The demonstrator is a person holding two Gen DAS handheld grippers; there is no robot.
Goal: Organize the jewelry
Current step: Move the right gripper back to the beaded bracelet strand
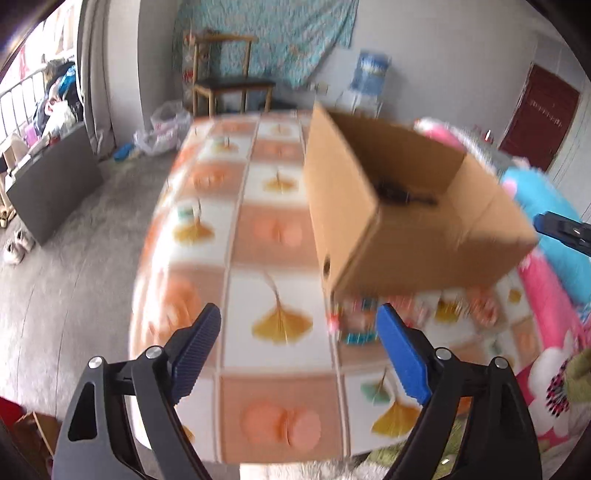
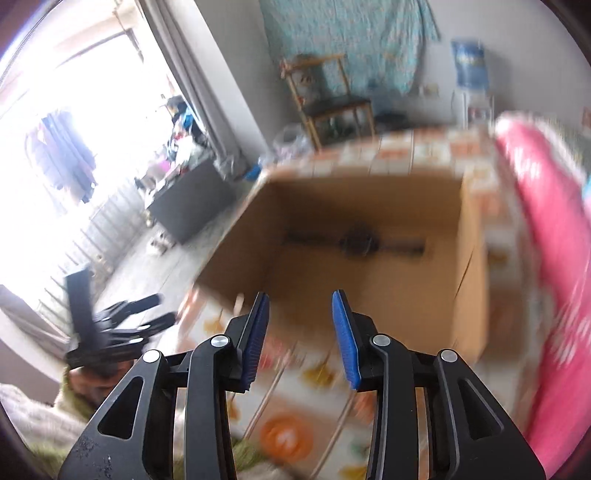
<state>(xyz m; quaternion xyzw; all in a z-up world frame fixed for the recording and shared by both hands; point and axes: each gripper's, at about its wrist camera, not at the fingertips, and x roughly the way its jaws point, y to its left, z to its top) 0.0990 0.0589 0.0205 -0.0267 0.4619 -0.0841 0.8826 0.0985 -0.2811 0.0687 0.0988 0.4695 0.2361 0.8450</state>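
The left gripper (image 1: pixel 297 328), black with blue ribbed pads, is hanging spread wide with nothing between its jaws over the table's glossy cloth (image 1: pixel 273 229) of orange and white squares printed with yellow ginkgo leaves. The right gripper (image 2: pixel 300 332) is standing partly parted and empty just before the open brown cardboard box (image 2: pixel 469 295), where a blurred dark piece of jewelry (image 2: pixel 356 243) is lying on the bottom. Beyond the table a wooden chair (image 1: pixel 229 81) is standing under a teal floral sheet (image 1: pixel 280 33), and pink bedding (image 2: pixel 546 236) is crowding the right edge.

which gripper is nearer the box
Right. The right gripper hangs open just before the box, aimed into its open top. The left gripper is open over the tablecloth, off to the box's side.
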